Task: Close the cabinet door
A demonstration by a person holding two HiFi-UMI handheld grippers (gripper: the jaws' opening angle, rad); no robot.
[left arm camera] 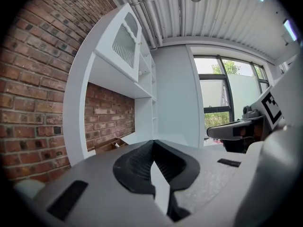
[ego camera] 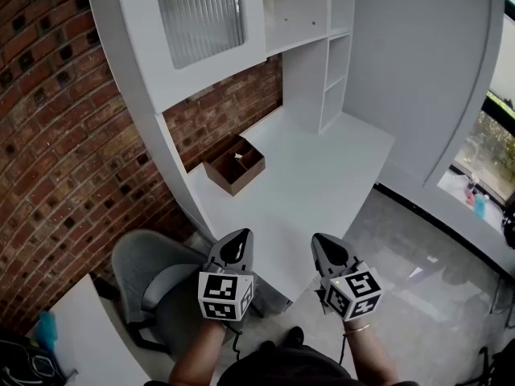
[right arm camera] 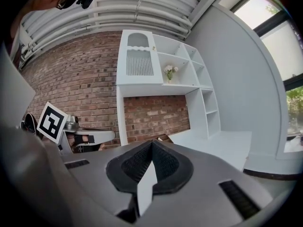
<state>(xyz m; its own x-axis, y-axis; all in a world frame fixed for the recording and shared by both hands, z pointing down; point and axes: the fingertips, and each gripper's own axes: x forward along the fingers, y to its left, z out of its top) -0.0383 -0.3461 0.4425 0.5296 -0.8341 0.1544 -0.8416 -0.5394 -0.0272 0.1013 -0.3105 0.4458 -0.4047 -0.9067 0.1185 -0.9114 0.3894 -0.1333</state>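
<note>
The white cabinet door (ego camera: 199, 14) with a ribbed glass pane sits high on the desk hutch and looks flush with the cabinet front. It also shows in the left gripper view (left arm camera: 125, 44) and the right gripper view (right arm camera: 139, 60). My left gripper (ego camera: 241, 236) hangs shut and empty over the desk's near edge, far below the door. My right gripper (ego camera: 319, 240) hangs beside it at the same height, jaws together, holding nothing. From its own camera each gripper shows its jaws meeting, the left gripper (left arm camera: 153, 142) and the right gripper (right arm camera: 152, 142).
A white desk (ego camera: 322, 175) carries a brown wooden organiser box (ego camera: 235, 164) near the brick wall (ego camera: 72, 135). A grey chair (ego camera: 153, 284) stands under my left gripper. Open shelves with flowers (right arm camera: 169, 70) lie right of the door. Windows (left arm camera: 215, 103) are at the right.
</note>
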